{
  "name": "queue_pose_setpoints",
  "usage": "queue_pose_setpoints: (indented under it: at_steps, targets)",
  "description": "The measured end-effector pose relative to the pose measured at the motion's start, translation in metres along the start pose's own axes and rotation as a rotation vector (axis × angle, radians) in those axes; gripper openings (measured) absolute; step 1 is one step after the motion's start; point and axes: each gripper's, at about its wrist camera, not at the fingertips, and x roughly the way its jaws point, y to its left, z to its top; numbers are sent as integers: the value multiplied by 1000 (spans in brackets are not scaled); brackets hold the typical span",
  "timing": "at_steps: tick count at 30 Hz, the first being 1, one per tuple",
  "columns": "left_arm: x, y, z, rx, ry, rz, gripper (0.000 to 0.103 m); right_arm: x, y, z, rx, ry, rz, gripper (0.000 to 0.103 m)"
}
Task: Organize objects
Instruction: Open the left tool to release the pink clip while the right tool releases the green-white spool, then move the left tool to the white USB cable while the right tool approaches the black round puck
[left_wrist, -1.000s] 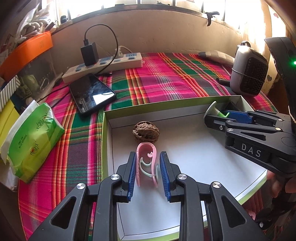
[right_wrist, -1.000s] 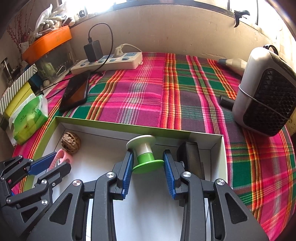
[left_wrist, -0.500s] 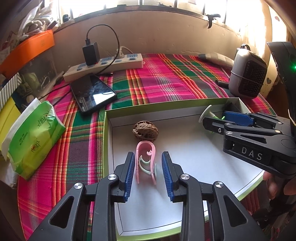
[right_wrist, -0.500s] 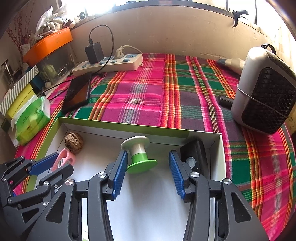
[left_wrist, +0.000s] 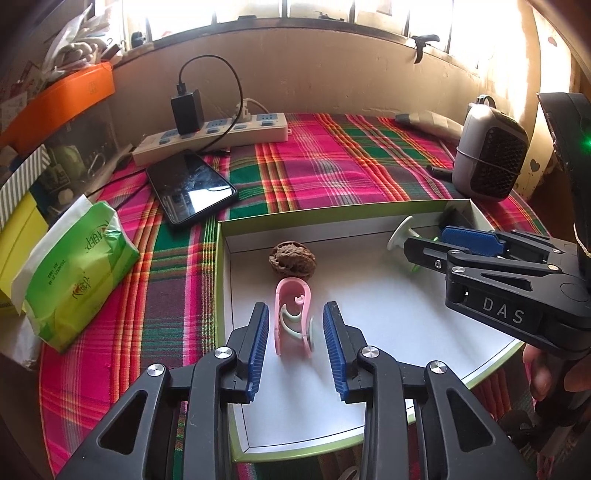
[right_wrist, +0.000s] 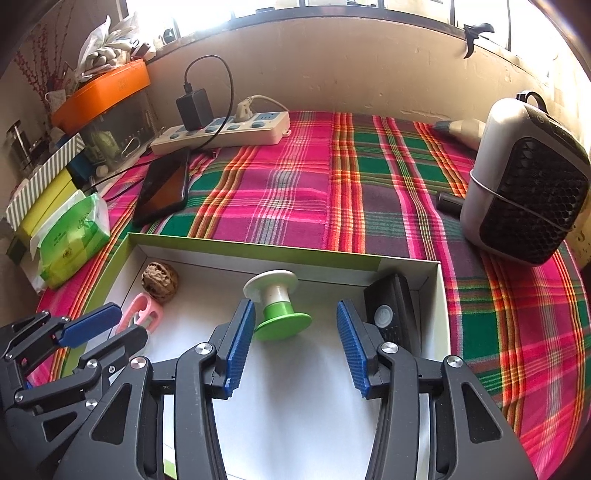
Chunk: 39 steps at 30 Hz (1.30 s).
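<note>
While both grippers hang over the tray, nothing is held.
Left gripper (left_wrist: 295, 330): jaws apart, one blue pad on each side of the pink clip (left_wrist: 292, 317), neither pad touching it.
Right gripper (right_wrist: 295, 341): jaws wide apart; the spool (right_wrist: 277, 302) lies just ahead of them, nearer the left pad, not gripped.
Clip: flat on the tray floor, left part.
Walnut (left_wrist: 293, 258): just beyond the clip, near the tray's far wall.
Spool: tipped, green flange toward the gripper, white flange toward the far wall.
Black remote (right_wrist: 391, 310): in the tray's far right corner.
Tray (right_wrist: 258, 249): white inside, green rim, on the plaid surface (right_wrist: 295, 184).
Beyond: phone (left_wrist: 190, 184), power strip (left_wrist: 218, 134), tissue pack (left_wrist: 74, 273) on the left, speaker (right_wrist: 524, 184) on the right.
</note>
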Motion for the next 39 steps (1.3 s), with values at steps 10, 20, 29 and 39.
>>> queue_pose_setpoints:
  at_steps: [10,20,29,39]
  targets:
    - [-13,2,-5,-10,-13,2,29,-13,5,-5,1,-25,28,47]
    - [-30,2,-16,-15,-38,2,29,-33,10,-16,2,-57,42,47]
    - [-49,-1,-26,-7,-63,11,29,-51,14,-32,9,-90,32,47]
    - [-62,-5,-40,-5,-68,-3,29,-70,20,-50,13,-118,29,47]
